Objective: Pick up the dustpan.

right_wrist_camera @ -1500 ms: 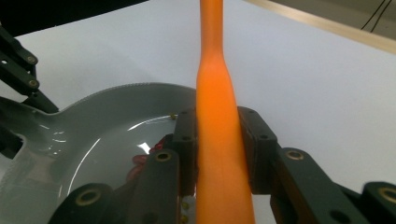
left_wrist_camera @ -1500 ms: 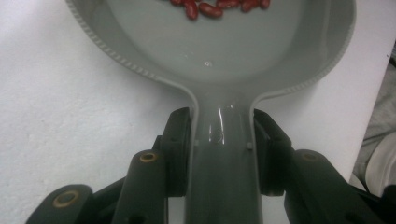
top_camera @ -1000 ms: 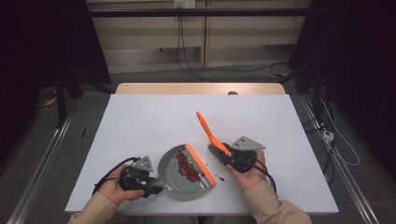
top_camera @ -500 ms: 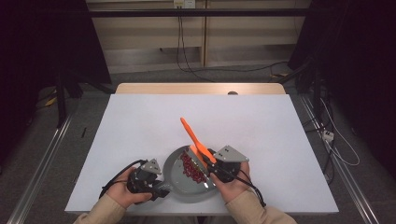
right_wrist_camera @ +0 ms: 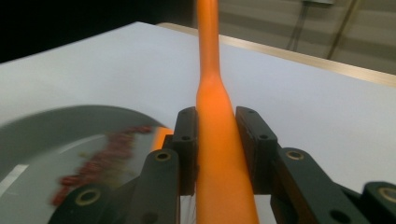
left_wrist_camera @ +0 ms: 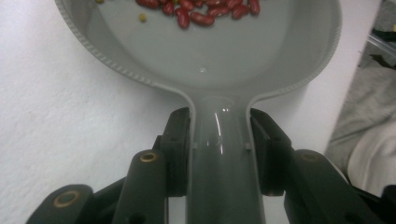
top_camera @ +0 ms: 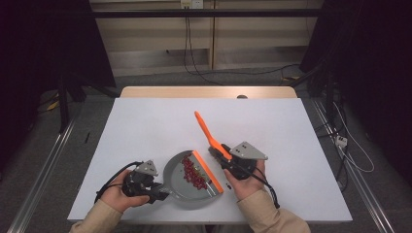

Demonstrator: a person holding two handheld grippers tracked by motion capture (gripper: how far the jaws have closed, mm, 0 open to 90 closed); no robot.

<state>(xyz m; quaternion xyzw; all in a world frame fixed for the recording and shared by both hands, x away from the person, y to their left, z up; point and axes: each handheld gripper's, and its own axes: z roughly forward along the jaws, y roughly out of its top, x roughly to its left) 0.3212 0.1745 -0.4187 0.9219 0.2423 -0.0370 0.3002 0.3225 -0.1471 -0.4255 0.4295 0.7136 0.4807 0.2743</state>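
Your right gripper is clamped tight on the orange brush handle, both pads pressing its sides; the handle slants up and away over the table. The brush's orange head sits at the right edge of the grey dustpan, touching it. Your left gripper is closed on the dustpan's grey handle, pads hard against both sides. Red beans lie in a line inside the pan, just left of the brush head; a few greenish bits are mixed in. The pan rests flat near the front edge of the white table.
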